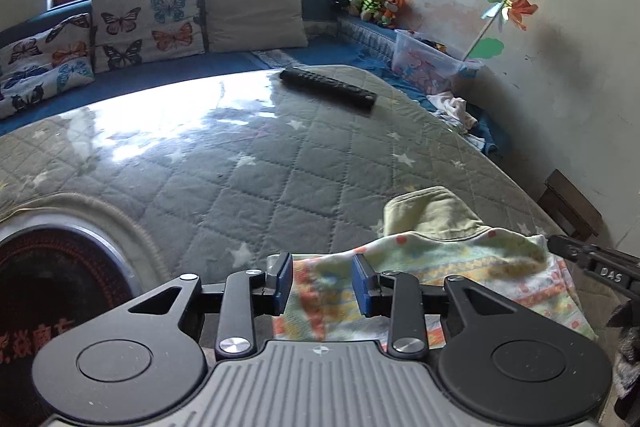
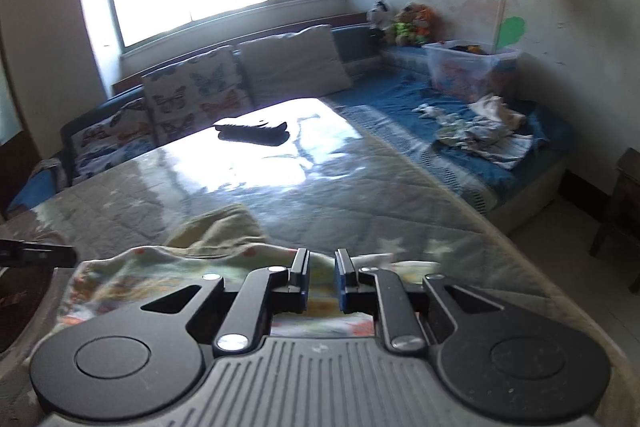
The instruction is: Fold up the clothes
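Observation:
A small patterned garment (image 1: 460, 267), pale green with orange and yellow prints, lies bunched at the near edge of the quilted table cover (image 1: 260, 167). My left gripper (image 1: 322, 283) is open, its blue pads either side of the garment's left part. The right gripper's finger (image 1: 592, 259) shows at the garment's right end. In the right wrist view the garment (image 2: 160, 267) lies under and left of my right gripper (image 2: 322, 279), whose jaws stand a narrow gap apart over the cloth. The left gripper's finger (image 2: 36, 253) shows at the far left.
A black remote (image 1: 328, 89) lies far on the table. A sofa with butterfly cushions (image 1: 148, 23) runs behind it. A clear plastic bin (image 2: 468, 71) and a pile of loose clothes (image 2: 484, 131) sit on the blue bench at right. A dark round item (image 1: 52, 287) lies near left.

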`<control>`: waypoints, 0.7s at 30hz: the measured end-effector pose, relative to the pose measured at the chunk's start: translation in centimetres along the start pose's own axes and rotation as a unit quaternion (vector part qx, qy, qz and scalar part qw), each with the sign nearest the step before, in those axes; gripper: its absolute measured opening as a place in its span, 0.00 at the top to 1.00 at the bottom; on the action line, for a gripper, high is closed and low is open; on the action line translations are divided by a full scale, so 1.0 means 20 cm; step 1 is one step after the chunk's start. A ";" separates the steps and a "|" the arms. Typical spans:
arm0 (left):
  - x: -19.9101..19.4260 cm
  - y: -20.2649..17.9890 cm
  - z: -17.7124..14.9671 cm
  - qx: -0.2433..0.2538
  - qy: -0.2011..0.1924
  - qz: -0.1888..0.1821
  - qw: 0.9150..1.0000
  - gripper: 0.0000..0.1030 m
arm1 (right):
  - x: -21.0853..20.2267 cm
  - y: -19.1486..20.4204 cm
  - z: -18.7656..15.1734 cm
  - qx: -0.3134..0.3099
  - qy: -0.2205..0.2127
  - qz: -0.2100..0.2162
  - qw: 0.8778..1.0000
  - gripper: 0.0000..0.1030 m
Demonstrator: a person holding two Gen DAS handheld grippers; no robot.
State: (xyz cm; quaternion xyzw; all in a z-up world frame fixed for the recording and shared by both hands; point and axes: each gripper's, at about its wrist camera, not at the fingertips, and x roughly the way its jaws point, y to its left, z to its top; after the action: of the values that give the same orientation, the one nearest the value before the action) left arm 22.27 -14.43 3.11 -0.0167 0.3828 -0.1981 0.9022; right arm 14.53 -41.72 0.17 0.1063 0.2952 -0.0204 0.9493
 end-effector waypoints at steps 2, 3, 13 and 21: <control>0.04 -0.04 0.01 0.010 0.006 -0.009 1.000 0.68 | 0.05 0.05 0.01 -0.010 0.006 0.015 1.000 0.87; 0.06 -0.05 0.02 0.015 0.008 -0.014 1.000 0.68 | 0.07 0.07 0.01 -0.014 0.008 0.020 1.000 0.87; 0.27 -0.17 0.07 0.051 0.028 -0.040 0.997 0.81 | 0.25 0.15 0.00 -0.037 0.043 0.021 0.998 0.87; 0.27 -0.18 0.05 0.048 0.030 -0.040 0.998 0.81 | 0.18 0.16 0.01 -0.044 0.036 0.032 0.998 0.86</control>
State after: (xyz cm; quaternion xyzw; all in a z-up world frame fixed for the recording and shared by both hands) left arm 25.12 -19.76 0.84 0.0175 0.3989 -0.2521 0.8815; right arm 17.88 -38.64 -1.13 0.0744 0.3258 0.0265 0.9421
